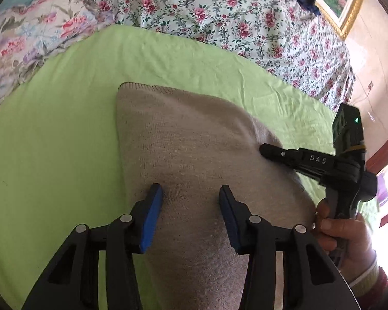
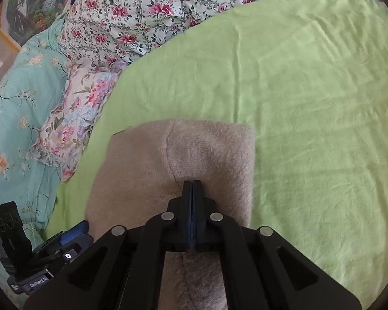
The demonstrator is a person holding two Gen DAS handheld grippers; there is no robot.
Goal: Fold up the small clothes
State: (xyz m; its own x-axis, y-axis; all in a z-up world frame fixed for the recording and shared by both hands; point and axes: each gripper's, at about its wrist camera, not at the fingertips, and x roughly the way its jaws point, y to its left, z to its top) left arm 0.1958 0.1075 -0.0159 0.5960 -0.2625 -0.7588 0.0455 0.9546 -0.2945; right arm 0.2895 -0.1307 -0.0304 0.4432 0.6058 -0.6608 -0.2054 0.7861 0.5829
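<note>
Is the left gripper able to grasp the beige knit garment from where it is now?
Probably yes: the left gripper is open right over the beige knit garment, nothing between them.

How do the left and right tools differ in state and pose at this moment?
The left tool is open, fingers spread over the beige knit garment; the right tool is shut. The left points along the garment from its near end; the right comes in from the side, tip on the fabric. Both have blue pads.

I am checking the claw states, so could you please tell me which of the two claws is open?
The left claw is open, its blue pads spread over the beige sweater. The right claw is pressed shut.
</note>
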